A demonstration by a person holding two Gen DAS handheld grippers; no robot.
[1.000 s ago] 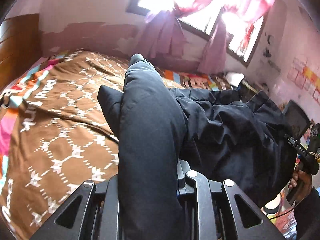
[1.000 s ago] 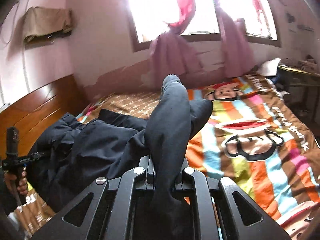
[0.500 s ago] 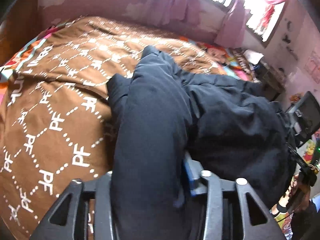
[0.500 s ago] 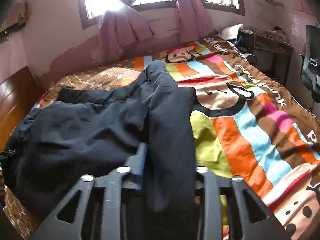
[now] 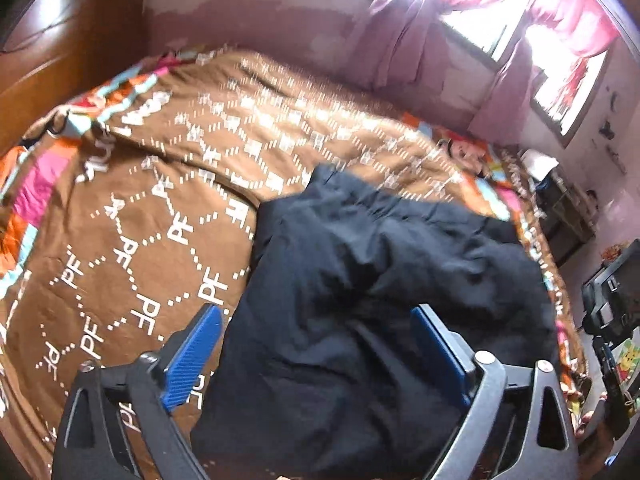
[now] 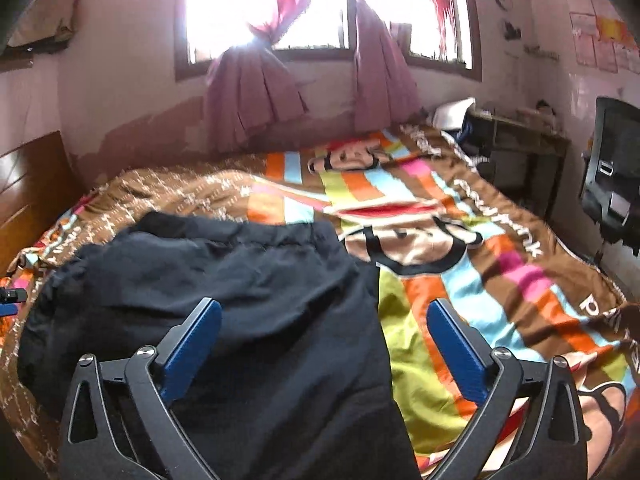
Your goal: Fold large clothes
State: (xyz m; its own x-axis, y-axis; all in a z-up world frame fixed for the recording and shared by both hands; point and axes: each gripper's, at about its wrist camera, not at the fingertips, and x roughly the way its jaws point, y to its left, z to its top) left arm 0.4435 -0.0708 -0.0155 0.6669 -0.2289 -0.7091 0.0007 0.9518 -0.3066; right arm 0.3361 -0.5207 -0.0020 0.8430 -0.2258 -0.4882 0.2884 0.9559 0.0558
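On the bed [image 6: 500, 264], over the patterned bedspread [image 5: 132, 216]: dark garment [image 5: 360, 300] laid down in a bunched heap.
Left gripper [image 5: 320, 336] and right gripper [image 6: 324, 332] both spread wide, jaws just opened, blue pads [image 6: 192, 344] clear of the cloth; garment lying slack between the jaws, gripped by neither. Pink curtains [image 6: 252, 92] at the bright window beyond.
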